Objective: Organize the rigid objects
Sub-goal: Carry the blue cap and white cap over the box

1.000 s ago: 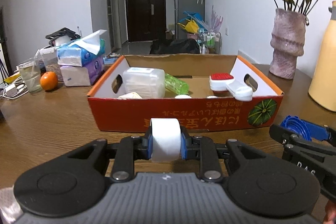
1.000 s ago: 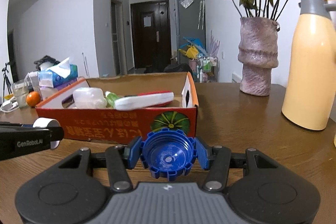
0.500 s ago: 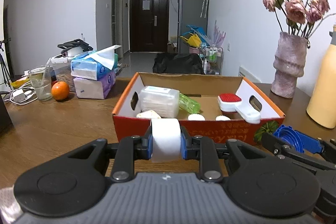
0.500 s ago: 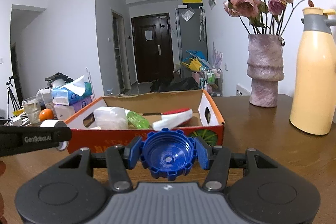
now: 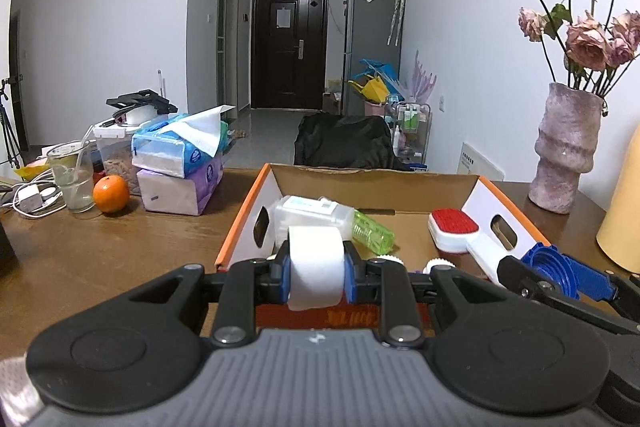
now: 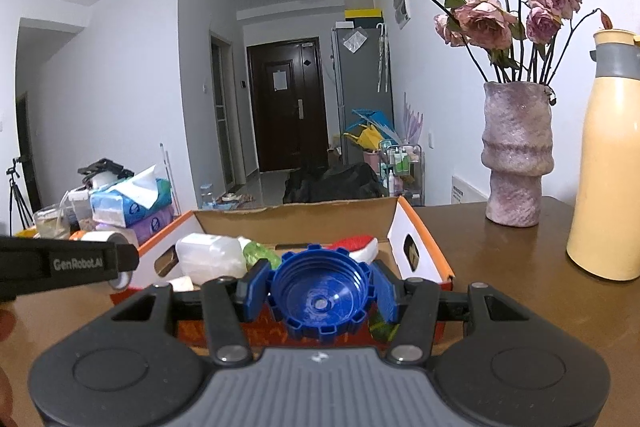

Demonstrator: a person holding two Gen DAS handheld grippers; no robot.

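both grippers are sitting higher and closer to the cardboard box (image 5: 256, 205) than a second ago, so its floor and contents are now showing over the near wall instead of just the printed red front.

left gripper (image 5: 316, 269) is pinching in tight on a white roll (image 5: 315, 267), the blue pads pressing its two flat ends. the roll's long axis is running across, from pad to pad, its curved matte face turned towards the camera, hanging over the near left corner of the box.

right gripper (image 6: 322, 293) is standing partly open, clamping a blue cap (image 6: 320, 297) by its ridged, notched rim. the cap's hollow threaded side is facing back at the camera, its axis pointing forward towards the box, just short of the near wall.

inside the box a clear, frosted plastic container (image 5: 310, 217) is lying on its side with a ribbed green bottle (image 5: 370, 231) slanting beside it, and a white brush with a red bristle pad (image 5: 454, 229) is resting near the right wall.

the box is standing on a glossy brown wooden table (image 5: 100, 251). a rough, mottled pink vase (image 6: 516, 155) of dried roses and a smooth cream flask (image 6: 608, 187) are standing to the right.
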